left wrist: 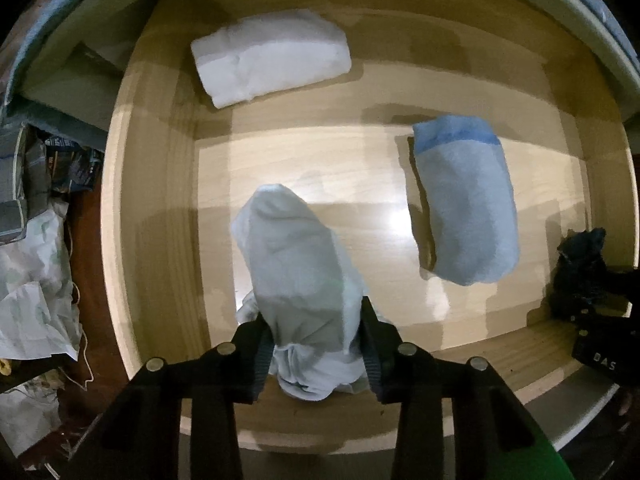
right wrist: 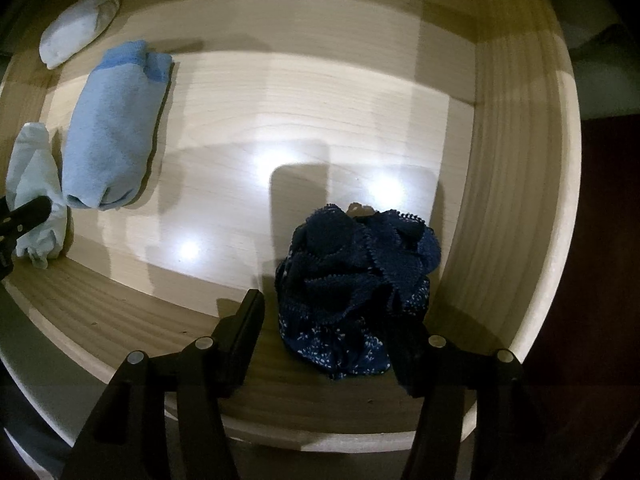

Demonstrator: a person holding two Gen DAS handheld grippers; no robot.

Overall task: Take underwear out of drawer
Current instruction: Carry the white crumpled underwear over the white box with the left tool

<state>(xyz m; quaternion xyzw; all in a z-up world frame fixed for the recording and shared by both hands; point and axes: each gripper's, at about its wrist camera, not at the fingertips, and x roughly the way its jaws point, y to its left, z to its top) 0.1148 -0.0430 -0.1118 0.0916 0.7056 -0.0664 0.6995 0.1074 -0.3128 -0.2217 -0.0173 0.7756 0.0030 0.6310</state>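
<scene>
An open wooden drawer [left wrist: 160, 208] holds rolled underwear. My left gripper [left wrist: 314, 344] is shut on a pale blue roll [left wrist: 296, 264] near the drawer's front edge; the roll also shows in the right wrist view [right wrist: 32, 184]. My right gripper [right wrist: 332, 320] is open, its fingers on either side of a dark navy lace-edged bundle [right wrist: 356, 276] at the front right; the right finger touches the fabric, the left stands apart. A light blue roll [left wrist: 464, 200] [right wrist: 112, 128] lies mid-drawer. A white roll [left wrist: 268, 60] [right wrist: 80, 28] lies at the back.
The drawer's front wall [right wrist: 320, 412] runs just under both grippers and its right wall [right wrist: 520, 200] stands close to the navy bundle. Crumpled papers and clutter [left wrist: 36, 240] lie outside the drawer to the left. The right gripper with the navy bundle [left wrist: 580, 272] shows at the left view's right edge.
</scene>
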